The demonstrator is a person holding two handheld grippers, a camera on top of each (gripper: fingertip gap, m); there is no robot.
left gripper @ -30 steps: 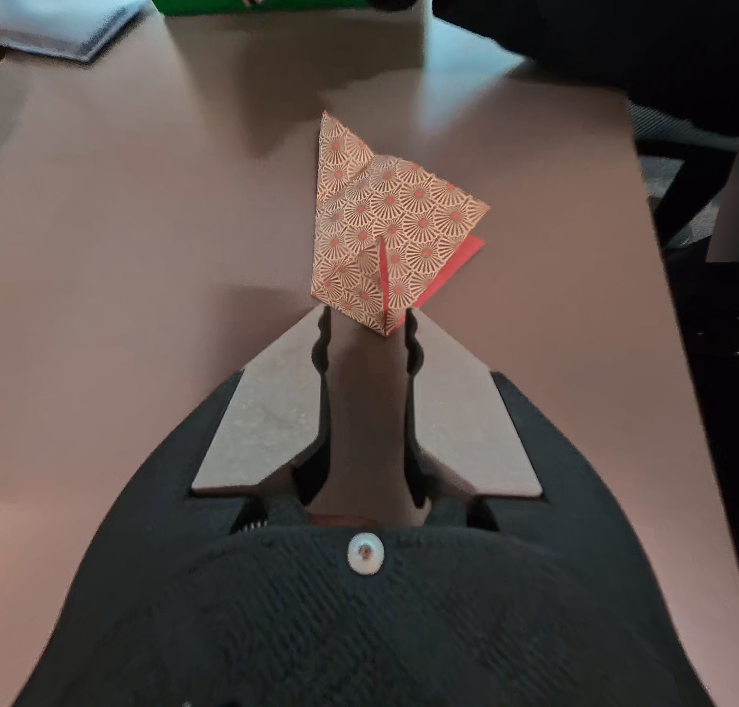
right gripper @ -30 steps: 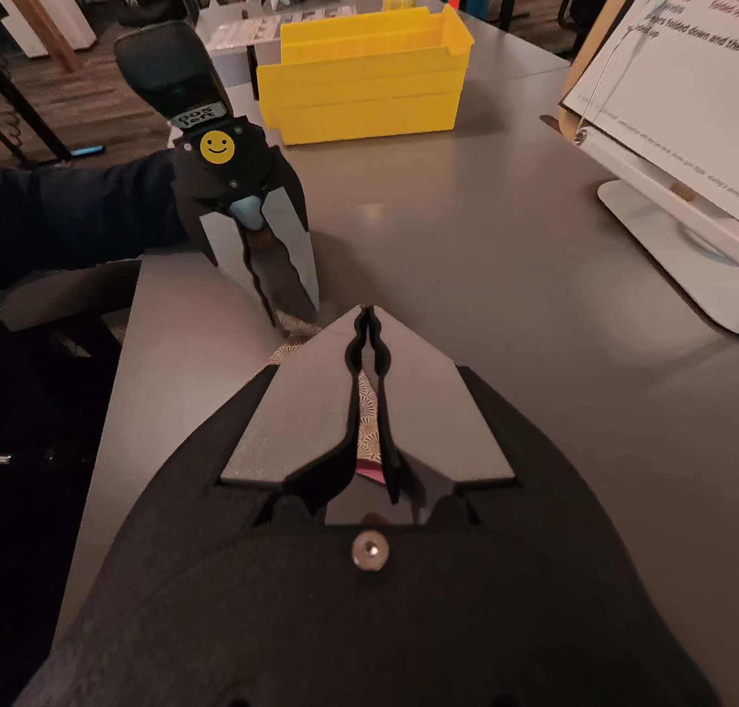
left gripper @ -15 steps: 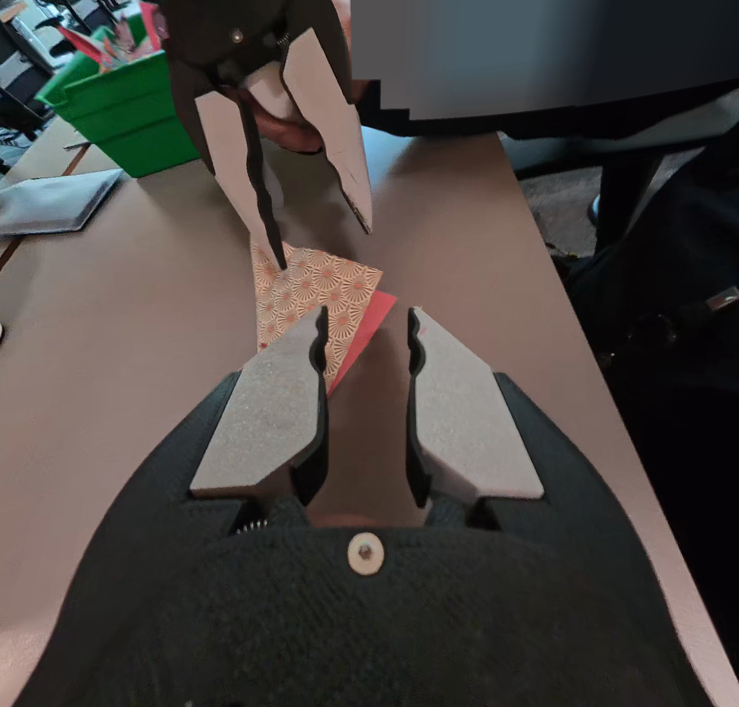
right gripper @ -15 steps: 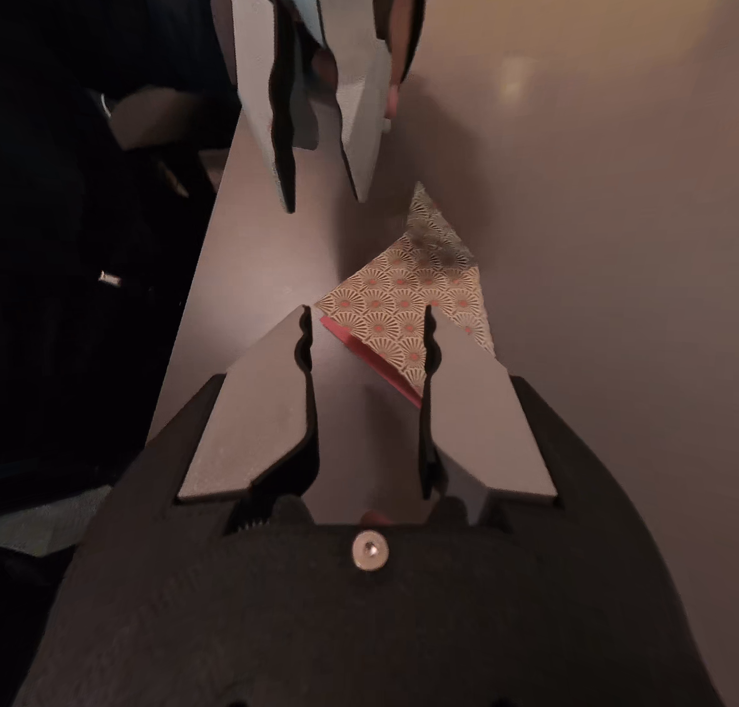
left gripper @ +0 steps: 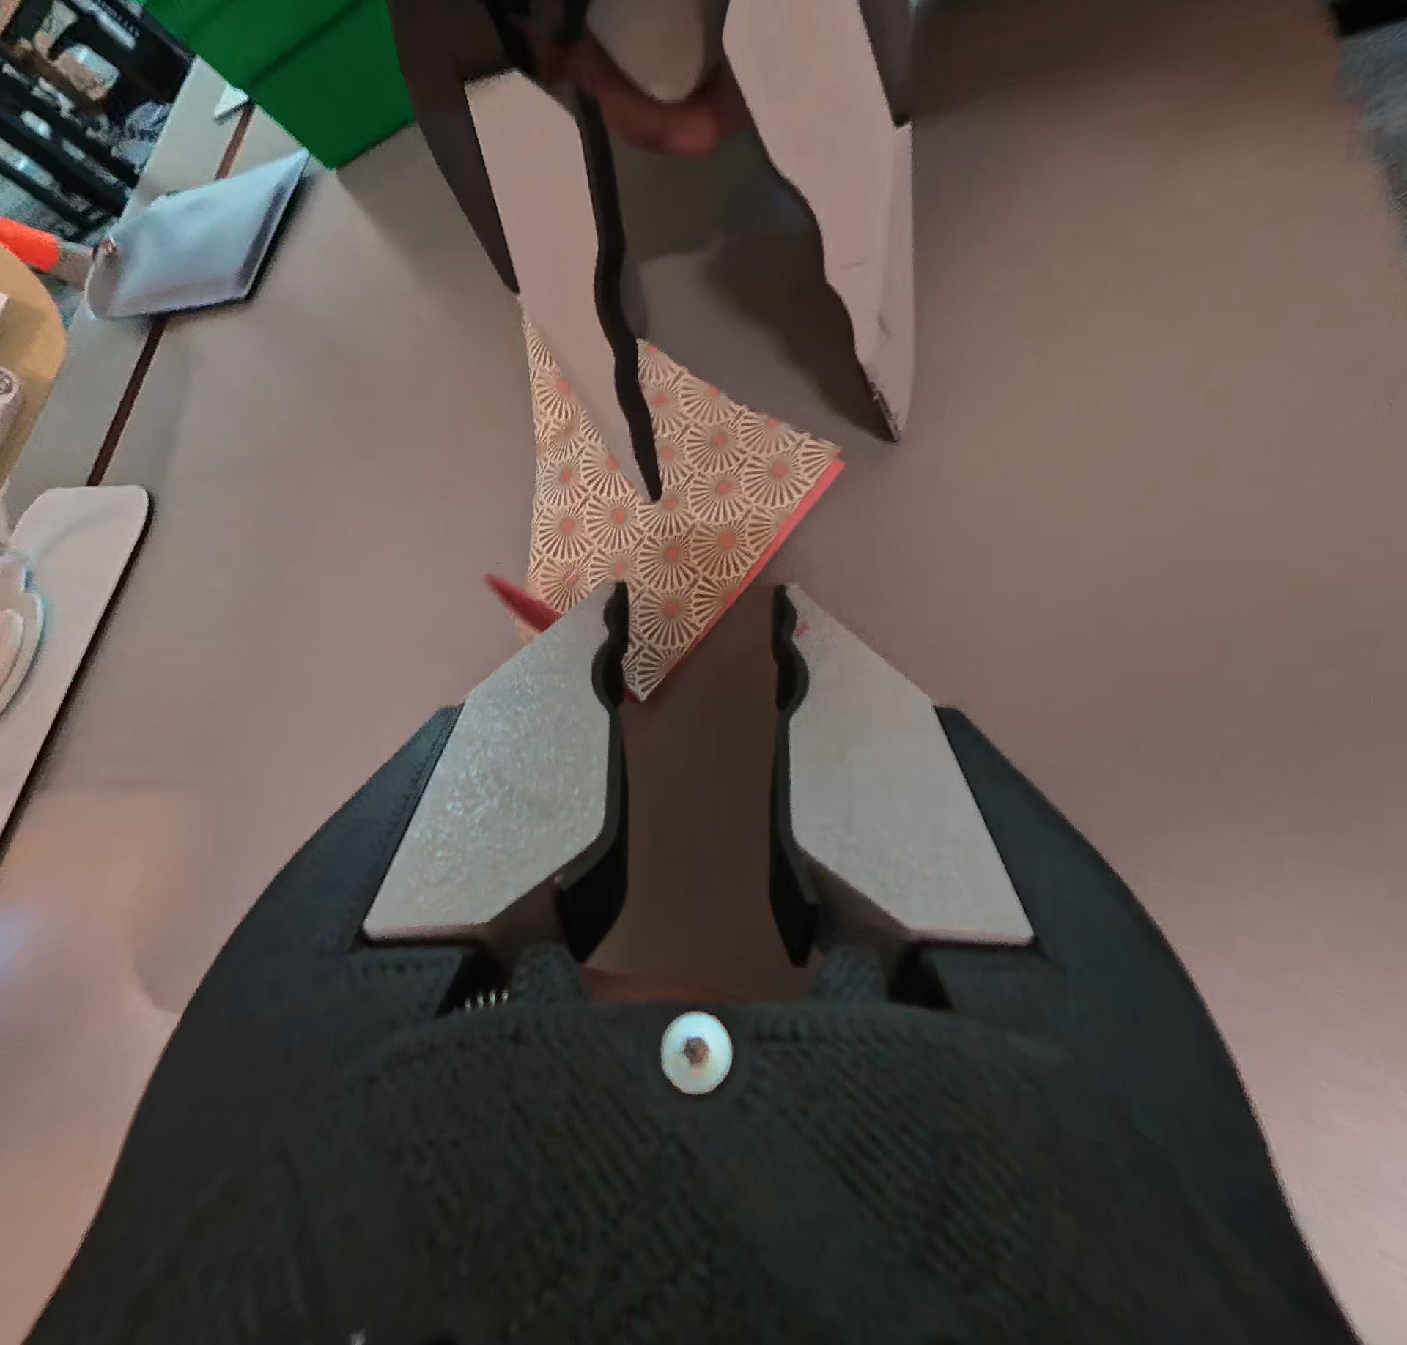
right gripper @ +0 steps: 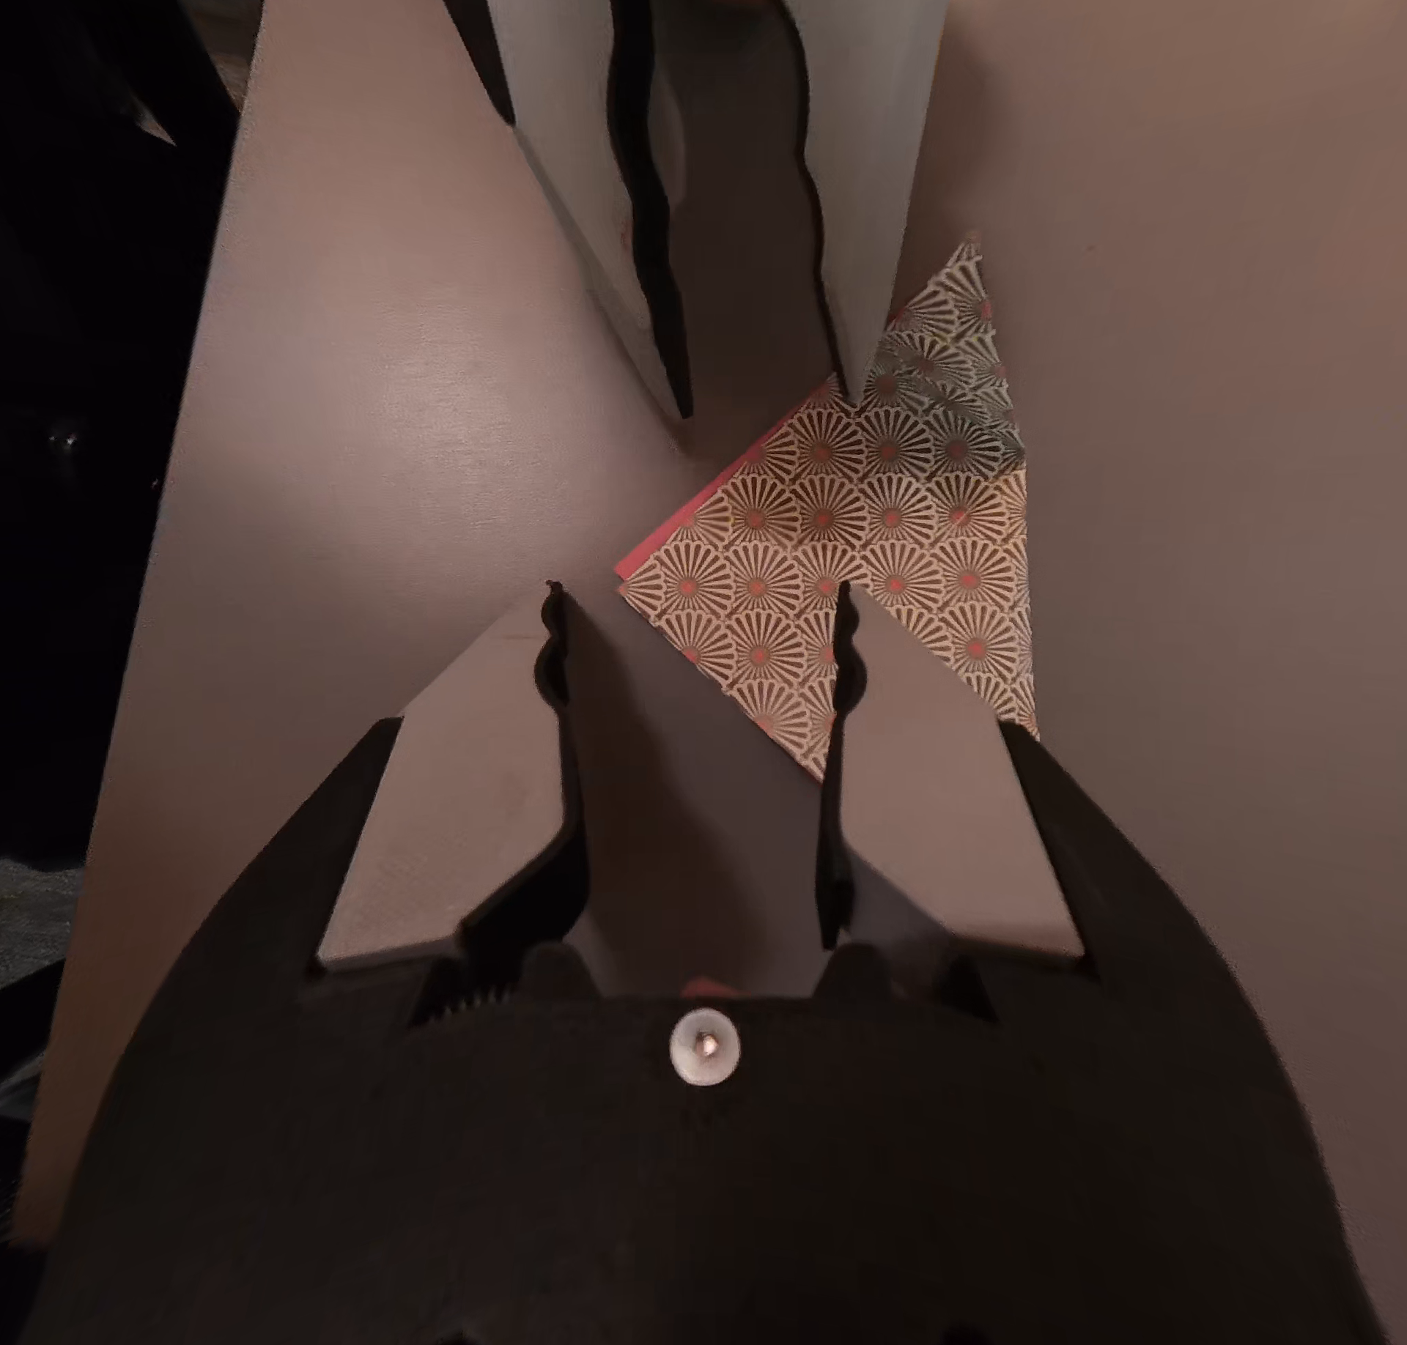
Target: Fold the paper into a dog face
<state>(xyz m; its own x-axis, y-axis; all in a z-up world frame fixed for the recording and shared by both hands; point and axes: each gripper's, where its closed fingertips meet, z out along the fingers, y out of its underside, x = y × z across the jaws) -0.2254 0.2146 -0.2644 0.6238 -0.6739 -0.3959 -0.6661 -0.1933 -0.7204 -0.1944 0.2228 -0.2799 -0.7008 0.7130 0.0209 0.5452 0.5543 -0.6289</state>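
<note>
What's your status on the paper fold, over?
Left hand-held gripper open, right hand-held gripper open. Folded paper flat on table, one finger of each pressing it. Nothing in the way.

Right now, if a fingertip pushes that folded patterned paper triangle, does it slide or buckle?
The folded patterned paper triangle is thin and lies flat on the smooth brown table, so it probably slides. Its red edge shows layers slightly offset, so they may spring apart. Likely floppy if lifted by one corner.
</note>
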